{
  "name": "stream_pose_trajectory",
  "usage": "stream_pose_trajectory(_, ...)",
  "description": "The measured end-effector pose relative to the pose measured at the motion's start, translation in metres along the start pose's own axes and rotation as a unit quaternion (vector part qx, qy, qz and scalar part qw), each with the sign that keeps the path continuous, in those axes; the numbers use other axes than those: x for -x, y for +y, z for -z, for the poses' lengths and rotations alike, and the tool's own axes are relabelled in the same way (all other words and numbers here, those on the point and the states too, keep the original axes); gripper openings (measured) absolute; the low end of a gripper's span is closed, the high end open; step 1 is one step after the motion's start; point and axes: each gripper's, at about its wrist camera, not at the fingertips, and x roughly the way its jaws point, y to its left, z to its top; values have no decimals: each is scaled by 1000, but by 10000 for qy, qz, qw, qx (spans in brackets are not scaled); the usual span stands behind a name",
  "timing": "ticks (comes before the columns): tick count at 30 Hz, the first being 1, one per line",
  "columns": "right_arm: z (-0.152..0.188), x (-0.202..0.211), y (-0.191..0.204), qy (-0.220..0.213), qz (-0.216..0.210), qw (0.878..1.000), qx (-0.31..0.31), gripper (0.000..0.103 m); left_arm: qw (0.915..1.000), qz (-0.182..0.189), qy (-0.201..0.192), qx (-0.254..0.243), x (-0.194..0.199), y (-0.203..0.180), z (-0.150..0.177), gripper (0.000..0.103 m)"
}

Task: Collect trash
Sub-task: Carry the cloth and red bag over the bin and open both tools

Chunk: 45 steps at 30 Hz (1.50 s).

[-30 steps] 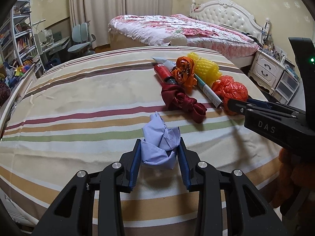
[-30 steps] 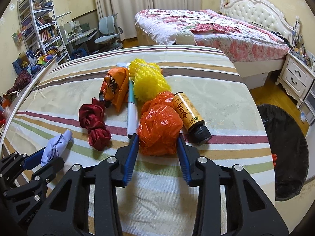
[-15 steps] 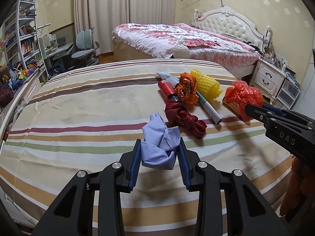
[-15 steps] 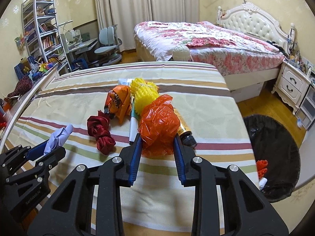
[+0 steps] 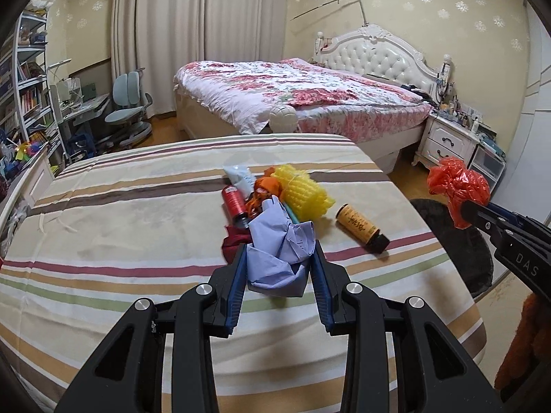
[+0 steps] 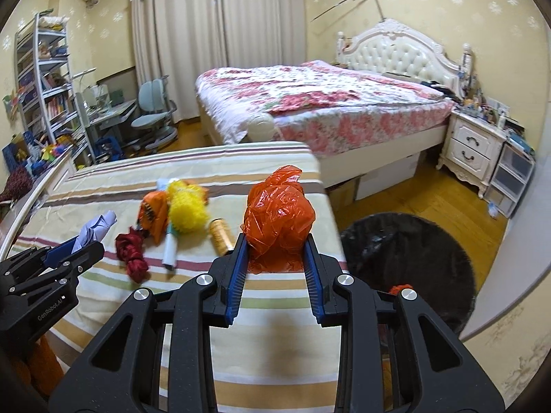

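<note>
My left gripper (image 5: pixel 279 268) is shut on a crumpled pale blue paper (image 5: pixel 279 247) and holds it above the striped bed (image 5: pixel 120 227). My right gripper (image 6: pixel 276 258) is shut on a crumpled orange plastic bag (image 6: pixel 278 216), lifted over the bed's right edge; the bag also shows in the left wrist view (image 5: pixel 458 186). Left on the bed are a yellow foam net (image 6: pixel 187 211), an orange wrapper (image 6: pixel 155 213), a dark red cloth (image 6: pixel 132 253), a brown bottle (image 5: pixel 361 227), a red can (image 5: pixel 234 203) and a white tube (image 6: pixel 170 246).
A black-lined trash bin (image 6: pixel 413 261) stands on the wood floor right of the bed, with some trash inside. Beyond are a floral bed (image 6: pixel 327 103), a white nightstand (image 6: pixel 471 148), a desk with a chair (image 6: pixel 151 113) and a bookshelf (image 6: pixel 44 79).
Both grippers have risen with their loads. The right gripper lifted the orange bag off the bed and swung right toward the bin, uncovering the brown bottle.
</note>
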Motion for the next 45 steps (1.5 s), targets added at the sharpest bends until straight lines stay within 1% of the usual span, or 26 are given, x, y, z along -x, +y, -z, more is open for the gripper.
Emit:
stream_pose_trajectory(5, 3, 2, -38, -28, 361, 9990, -245, 31, 9992, 295, -127, -234, -8, -40, -14, 36)
stream_pose_trajectory(10, 8, -2, -73, 1, 645, 9968, -477, 31, 9966, 585, -201, -553, -19, -86, -26, 36)
stream_pose_trajectory(17, 14, -14, -108, 71, 907, 9936, -674, 31, 9929, 854, -30, -827, -48, -137, -34, 36)
stream_pose_trajectory(26, 23, -31, -139, 254, 996, 9906, -904, 31, 9882, 952, 213, -1181, -86, -183, -36, 36)
stream_pose_trajectory(35, 25, -43, -161, 332, 1071, 9876, -1097, 31, 9856, 873, 326, -1413, -111, -207, -40, 36)
stream_pose_trajectory(45, 25, -52, -179, 402, 1089, 9858, -1211, 31, 9821, 796, 404, -1660, -127, -231, -39, 36)
